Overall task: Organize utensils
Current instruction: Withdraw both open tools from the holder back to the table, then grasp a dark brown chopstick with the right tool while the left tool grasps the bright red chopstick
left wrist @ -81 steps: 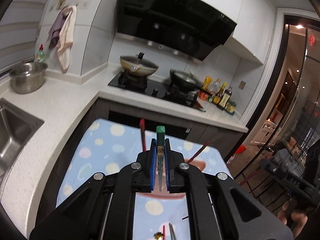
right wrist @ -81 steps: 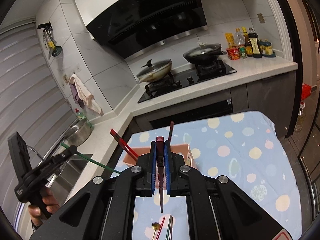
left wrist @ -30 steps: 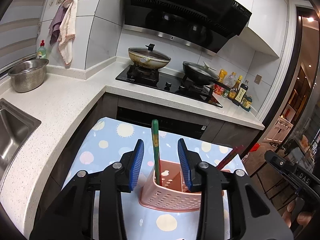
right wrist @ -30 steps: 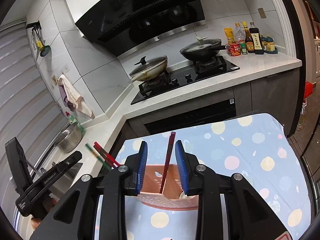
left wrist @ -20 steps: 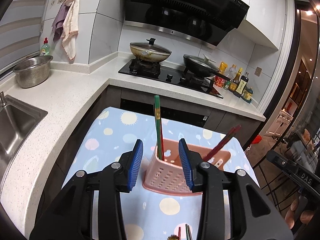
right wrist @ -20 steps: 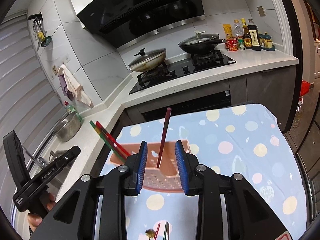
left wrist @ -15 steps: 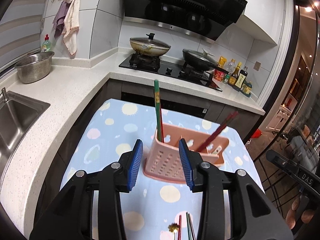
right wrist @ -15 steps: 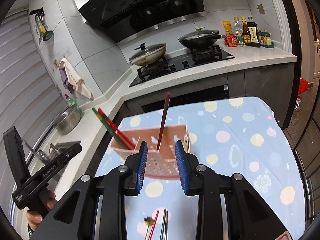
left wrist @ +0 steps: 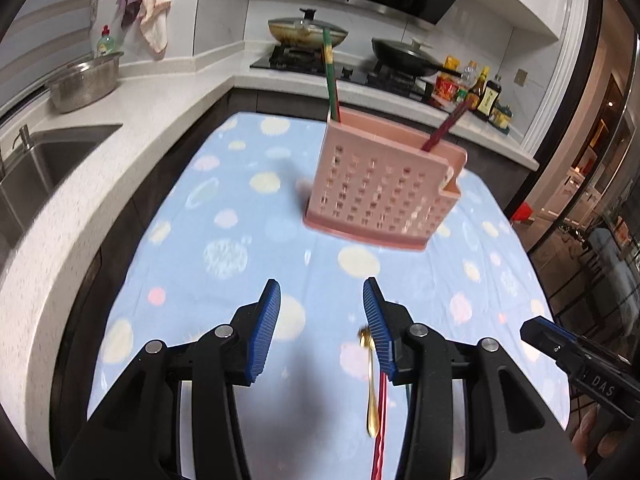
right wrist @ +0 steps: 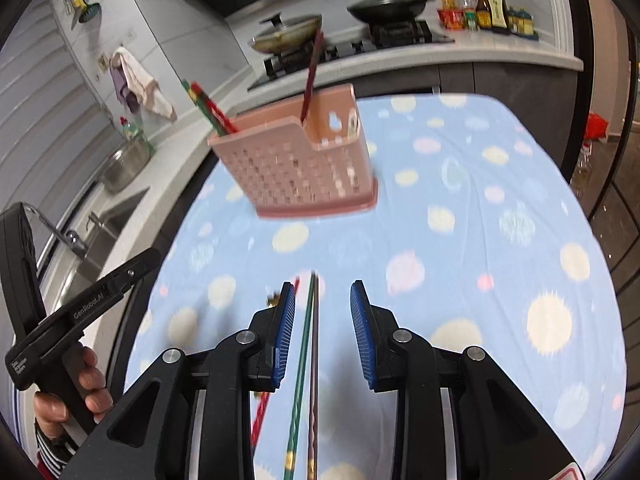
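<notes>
A pink perforated utensil basket (left wrist: 384, 188) stands on the blue dotted tablecloth (left wrist: 224, 248); it also shows in the right wrist view (right wrist: 304, 168). A green chopstick (left wrist: 331, 76) and a dark red chopstick (left wrist: 444, 128) stand in it. My left gripper (left wrist: 322, 320) is open and empty, low over the cloth in front of the basket. A gold spoon (left wrist: 370, 380) and a red chopstick (left wrist: 380, 432) lie by its right finger. My right gripper (right wrist: 322, 320) is open, with a green chopstick (right wrist: 302, 360) and a dark red chopstick (right wrist: 314, 360) lying on the cloth between its fingers.
A white counter (left wrist: 132, 92) with a steel sink (left wrist: 36, 160) and a steel bowl (left wrist: 84, 84) runs along the left. A hob with two pans (left wrist: 308, 28) and sauce bottles (left wrist: 480, 92) stand behind the table. The other handle (right wrist: 60, 320) is at left.
Both grippers let go of their chopsticks into the basket, opened, then pulled back and dropped low over the cloth. The loose utensils on the cloth came into view near the fingers.
</notes>
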The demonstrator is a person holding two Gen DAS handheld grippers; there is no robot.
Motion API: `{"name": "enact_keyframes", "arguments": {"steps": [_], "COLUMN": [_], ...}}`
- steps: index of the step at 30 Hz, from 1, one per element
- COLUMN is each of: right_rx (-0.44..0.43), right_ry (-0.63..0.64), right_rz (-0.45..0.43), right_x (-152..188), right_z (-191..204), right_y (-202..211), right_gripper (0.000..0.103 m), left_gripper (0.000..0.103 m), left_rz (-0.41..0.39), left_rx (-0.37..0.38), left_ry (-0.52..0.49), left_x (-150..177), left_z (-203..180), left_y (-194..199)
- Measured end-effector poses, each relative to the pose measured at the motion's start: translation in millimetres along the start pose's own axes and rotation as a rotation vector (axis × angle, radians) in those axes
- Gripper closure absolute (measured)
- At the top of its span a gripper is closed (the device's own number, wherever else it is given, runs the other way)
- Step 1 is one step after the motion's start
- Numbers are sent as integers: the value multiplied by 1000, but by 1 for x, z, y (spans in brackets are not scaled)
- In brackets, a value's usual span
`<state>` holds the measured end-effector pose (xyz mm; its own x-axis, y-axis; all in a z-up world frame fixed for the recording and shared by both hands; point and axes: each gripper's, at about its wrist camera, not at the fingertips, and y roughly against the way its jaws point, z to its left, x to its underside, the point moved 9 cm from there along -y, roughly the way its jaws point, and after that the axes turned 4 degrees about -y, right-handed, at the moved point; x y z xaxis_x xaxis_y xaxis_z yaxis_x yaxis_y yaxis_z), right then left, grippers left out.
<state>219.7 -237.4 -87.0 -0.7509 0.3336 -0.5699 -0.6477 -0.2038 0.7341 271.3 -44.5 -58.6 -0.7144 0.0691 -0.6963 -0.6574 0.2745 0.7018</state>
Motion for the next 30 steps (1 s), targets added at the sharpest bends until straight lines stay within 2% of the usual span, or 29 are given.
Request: {"name": "enact_keyframes", "arguments": {"steps": [10,16,30], "right_rx": [42,23,22], "right_ry": [86,121,160], "right_rz": [100,169,257], "right_x": [80,118,154], "right_z": [1,8,8], "right_y": [-3,-9,-21], "right_gripper": [74,74,83], "left_gripper": [62,62,62], "left_rz": [112,166,253], "left_rx": [-4,-1,24], "left_ry": [-25,-28,-49], "left_x": [74,107,153], "left_z": [-7,-11,-28], "left_y": [0,2,3]}}
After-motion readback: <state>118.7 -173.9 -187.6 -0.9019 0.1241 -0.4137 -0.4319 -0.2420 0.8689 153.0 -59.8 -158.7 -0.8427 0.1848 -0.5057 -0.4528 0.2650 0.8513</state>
